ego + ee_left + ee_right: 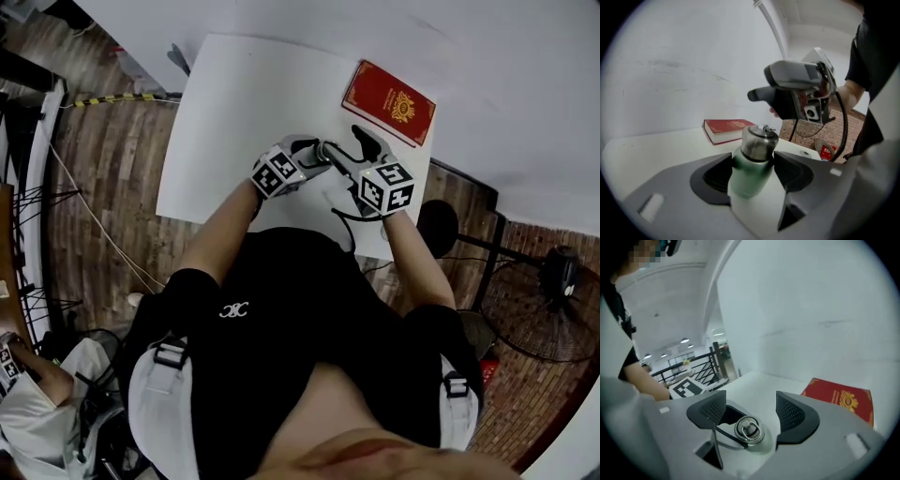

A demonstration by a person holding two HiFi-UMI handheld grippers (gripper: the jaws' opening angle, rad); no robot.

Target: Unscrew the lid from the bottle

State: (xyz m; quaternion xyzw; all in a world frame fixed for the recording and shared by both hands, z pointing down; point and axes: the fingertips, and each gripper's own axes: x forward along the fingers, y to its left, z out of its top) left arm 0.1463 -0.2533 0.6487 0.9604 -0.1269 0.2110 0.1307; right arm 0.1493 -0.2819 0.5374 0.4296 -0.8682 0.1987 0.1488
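Person: a torso in a black T-shirt (281, 328) fills the near part of the head view, with both bare forearms reaching away toward the table.

Bottle: a pale green, rounded metal bottle (746, 180) stands at the near edge of the table, between the two grippers. In the head view they hide it.

Lid: a brushed steel screw lid (759, 140) with a small ring on top is on the bottle's neck. From above, the ring lies flat in the middle of the lid (749, 430).

Left gripper: the grey left gripper (753, 168) is clenched on the bottle's green body below the lid, one dark pad pressing on each side.

Right gripper: the right gripper (751, 411) is released. Its jaws are spread wide above the lid, one to either side, and neither pad touches it. From the left gripper view it hangs (757, 95) just above and beyond the bottle.

Book: a red hardback book with a gold emblem (388, 103) lies flat on the far right of the table, well apart from the bottle.

Table: a white rectangular tabletop (234, 112), bare on its left side.

Floor: brown wooden planks (103, 187) lie to the left of the table.
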